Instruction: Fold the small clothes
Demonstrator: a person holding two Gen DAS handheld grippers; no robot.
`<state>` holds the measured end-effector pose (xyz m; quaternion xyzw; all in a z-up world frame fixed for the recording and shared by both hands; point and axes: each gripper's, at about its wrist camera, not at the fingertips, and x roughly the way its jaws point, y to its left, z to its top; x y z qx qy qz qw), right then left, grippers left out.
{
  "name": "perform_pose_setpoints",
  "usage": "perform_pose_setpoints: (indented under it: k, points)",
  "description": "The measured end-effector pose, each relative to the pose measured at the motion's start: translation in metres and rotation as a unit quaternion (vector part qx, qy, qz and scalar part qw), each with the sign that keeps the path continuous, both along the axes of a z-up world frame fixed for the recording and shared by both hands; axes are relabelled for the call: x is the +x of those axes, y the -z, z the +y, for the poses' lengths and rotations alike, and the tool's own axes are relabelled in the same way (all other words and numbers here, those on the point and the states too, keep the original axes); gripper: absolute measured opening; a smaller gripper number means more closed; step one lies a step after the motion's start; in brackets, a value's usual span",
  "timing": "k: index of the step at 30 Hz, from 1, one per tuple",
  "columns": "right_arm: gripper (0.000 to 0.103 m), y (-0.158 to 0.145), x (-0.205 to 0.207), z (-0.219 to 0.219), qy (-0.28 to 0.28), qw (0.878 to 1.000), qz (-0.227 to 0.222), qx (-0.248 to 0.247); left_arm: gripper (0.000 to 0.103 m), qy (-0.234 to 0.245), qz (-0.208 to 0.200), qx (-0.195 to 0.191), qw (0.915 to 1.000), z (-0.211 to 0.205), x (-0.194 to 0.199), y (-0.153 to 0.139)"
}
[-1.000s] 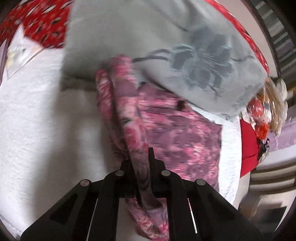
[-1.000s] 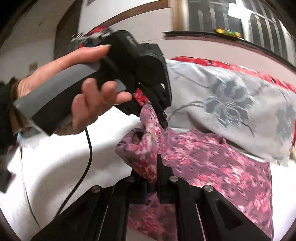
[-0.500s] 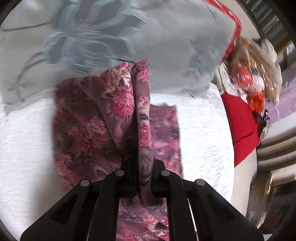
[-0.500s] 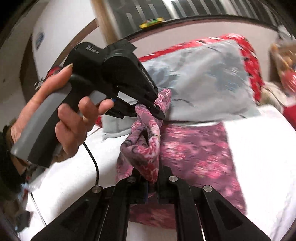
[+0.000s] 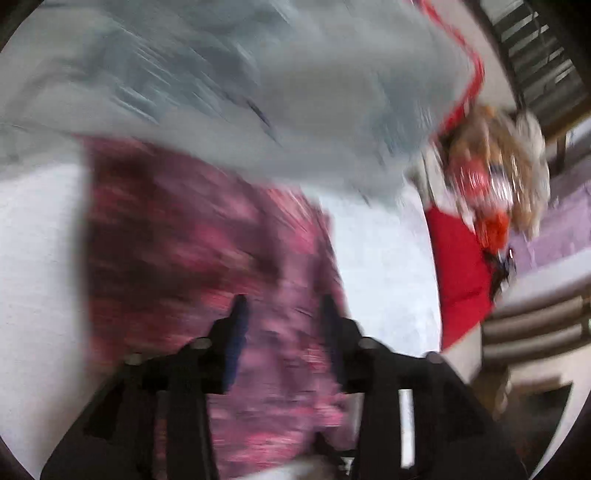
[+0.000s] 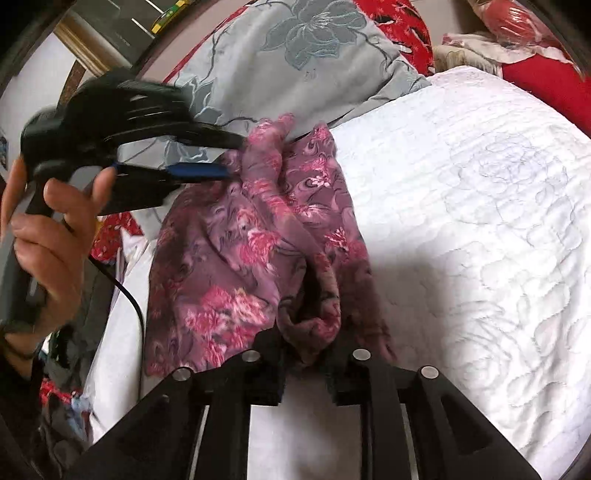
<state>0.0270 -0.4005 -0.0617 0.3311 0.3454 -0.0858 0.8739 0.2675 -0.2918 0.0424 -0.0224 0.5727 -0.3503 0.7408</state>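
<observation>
A purple and pink floral garment (image 6: pixel 229 258) lies bunched on the white quilted bedcover (image 6: pixel 461 221). My right gripper (image 6: pixel 307 336) sits at its near edge; the jaws are opening, with a loose fold of the cloth still between them. A hand (image 6: pixel 48 229) holds my left gripper (image 6: pixel 232 157) at the garment's far edge, against the grey pillow. Its jaws are opening too, and the tips touch the cloth without pinching it. The left wrist view is blurred: the left gripper (image 5: pixel 284 302) stands apart over the floral garment (image 5: pixel 177 240).
A grey pillow with a flower print (image 6: pixel 295 55) lies at the head of the bed, red patterned fabric (image 6: pixel 406 29) behind it. A red cloth (image 5: pixel 458 266) and plastic-wrapped items (image 5: pixel 495 173) sit off the bed's right side. A black cable (image 6: pixel 129 295) hangs from the left gripper.
Both grippers carried the pinched garment edge across to the right and lowered it onto the bed. Both sets of jaws, shut on the cloth before, now stand apart.
</observation>
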Motion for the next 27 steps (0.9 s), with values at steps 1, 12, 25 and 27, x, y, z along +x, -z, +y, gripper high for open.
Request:
perform_pose_setpoints:
  k: [1,12,25,27]
  points:
    - [0.027,-0.006,-0.005,-0.004,-0.001,1.0,-0.006,-0.001,0.051,-0.019,-0.02,0.003,0.9996,0.019,0.006,-0.006]
    - [0.05,-0.055,0.097,-0.065,-0.021,0.996,-0.083,0.029,0.051,-0.077,0.006,0.035,0.9964,0.095,0.022,0.051]
    - [0.004,-0.021,0.146,-0.089,0.014,1.0,0.007,0.004,0.052,-0.072,-0.104,0.138,0.9823,0.069,0.005,0.061]
    - [0.006,-0.005,0.148,-0.091,0.009,0.999,0.035,0.011,0.052,-0.071,-0.118,0.142,0.9802,0.075,0.001,0.062]
